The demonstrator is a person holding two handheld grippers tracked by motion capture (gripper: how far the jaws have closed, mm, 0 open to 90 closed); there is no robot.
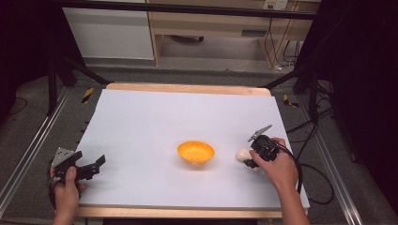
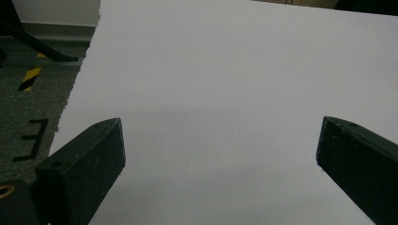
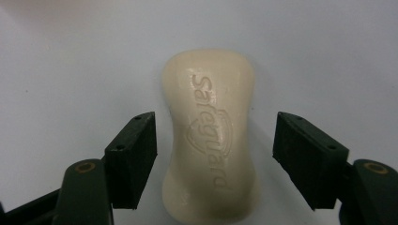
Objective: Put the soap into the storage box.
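A cream bar of soap [image 3: 209, 140] with an embossed word lies flat on the white table. My right gripper [image 3: 215, 154] straddles it, one black jaw on each side, with a small gap between each pad and the soap; the jaws are open. In the high view the soap [image 1: 242, 153] lies right of an orange bowl [image 1: 196, 152], and the right gripper [image 1: 251, 161] is over its near end. My left gripper [image 1: 91, 166] rests at the table's left front edge, jaws wide open on nothing; in the left gripper view it [image 2: 220, 145] faces bare white table.
The white table sheet [image 1: 187, 117] has a wooden rim at the back [image 1: 187, 87]. Grey floor and metal rails flank it. Cables [image 1: 319, 187] trail off the right side. A black stand leg [image 2: 33, 44] stands past the left edge.
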